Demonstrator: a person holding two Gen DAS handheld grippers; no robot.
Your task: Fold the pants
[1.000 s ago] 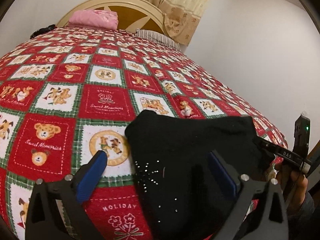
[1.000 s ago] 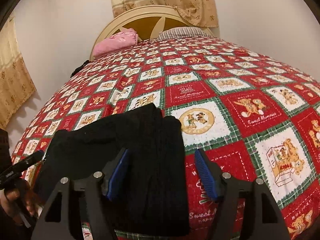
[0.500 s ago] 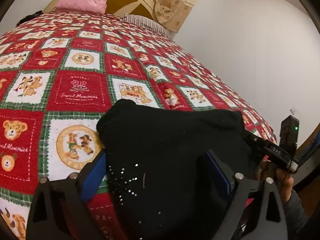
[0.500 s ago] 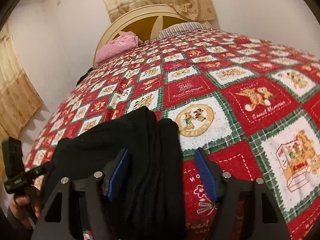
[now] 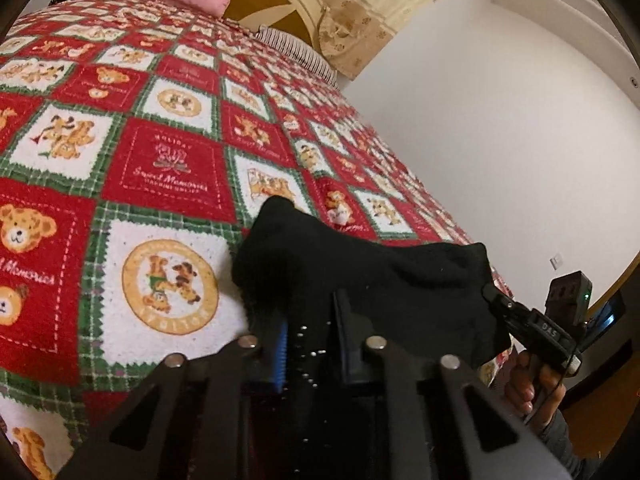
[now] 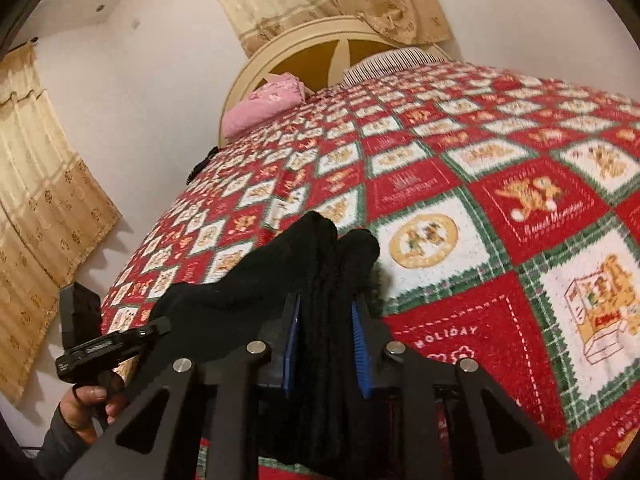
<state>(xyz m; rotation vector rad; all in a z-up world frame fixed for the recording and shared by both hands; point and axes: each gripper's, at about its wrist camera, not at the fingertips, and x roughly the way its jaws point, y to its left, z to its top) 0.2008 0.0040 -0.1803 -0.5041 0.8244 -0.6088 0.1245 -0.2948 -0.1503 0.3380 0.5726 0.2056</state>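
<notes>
Black pants (image 5: 380, 276) lie folded in a thick bundle on the red, white and green patchwork bedspread (image 5: 172, 160) near its front edge. My left gripper (image 5: 310, 312) is closing on the bundle's left end, its blue pads pressing the fabric, which carries small shiny studs. My right gripper (image 6: 325, 312) is closing on the right end of the pants (image 6: 280, 272), with several stacked layers pinched between its pads. The cloth between the two grippers is raised off the bedspread (image 6: 500, 220). A hand (image 5: 528, 384) holds the right gripper's handle.
A pink pillow (image 6: 264, 106) and a striped pillow (image 6: 392, 60) lie against the cream headboard (image 6: 320, 48) at the far end. A beige curtain (image 6: 40, 200) hangs at the left wall. White wall (image 5: 500, 140) borders the bed's right side.
Both grippers went from wide open around the pants to closed on them. Both ends of the bundle have bunched up and lifted. The views have tilted.
</notes>
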